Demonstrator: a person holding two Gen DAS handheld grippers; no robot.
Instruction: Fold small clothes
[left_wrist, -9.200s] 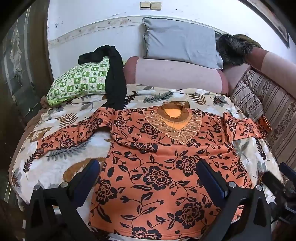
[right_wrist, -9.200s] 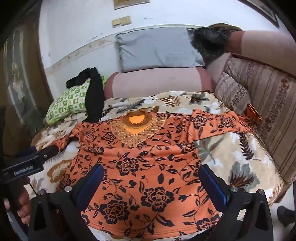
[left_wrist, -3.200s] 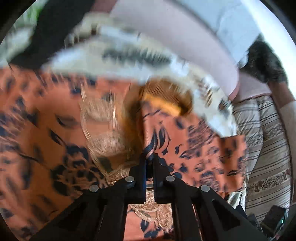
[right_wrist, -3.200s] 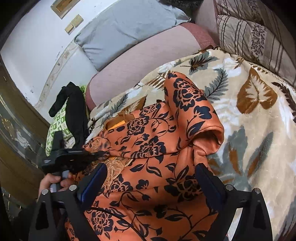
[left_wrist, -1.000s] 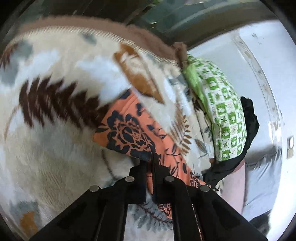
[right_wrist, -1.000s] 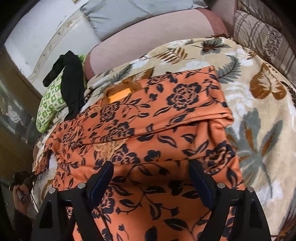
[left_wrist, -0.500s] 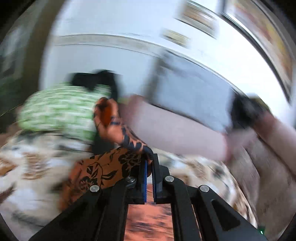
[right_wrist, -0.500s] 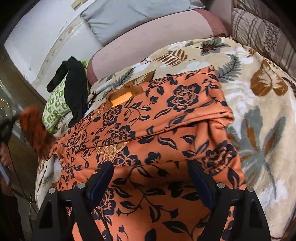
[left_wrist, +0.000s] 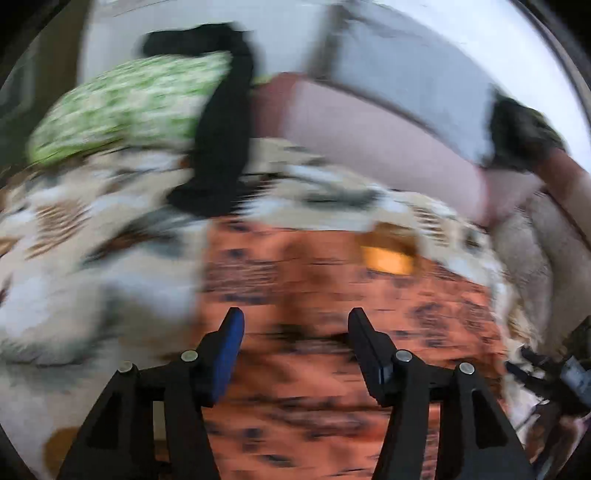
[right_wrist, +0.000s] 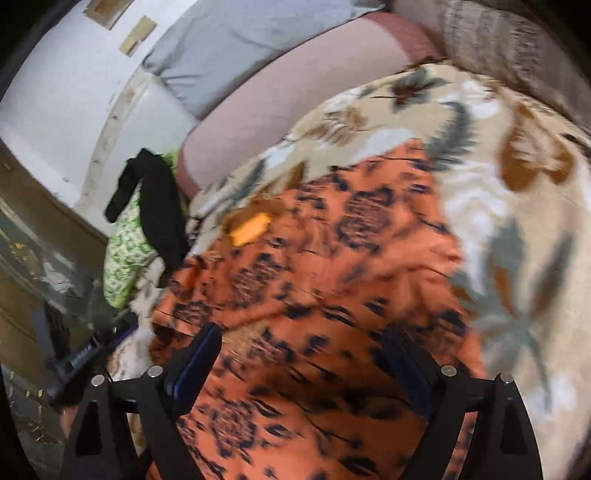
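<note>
The orange floral top (left_wrist: 332, 295) lies across the lower centre of both views on the leaf-print blanket (left_wrist: 74, 295), sleeves apparently folded in. The left gripper (left_wrist: 293, 325) has just been opening and has nothing between its jaws; the right gripper (right_wrist: 303, 347) hovers wide, empty. Next, judge the hem, pinch both corners evenly, fold toward the neckline

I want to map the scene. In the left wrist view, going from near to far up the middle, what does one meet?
Left gripper → orange top → leaf blanket → pink bolster → grey pillow → wall.
</note>
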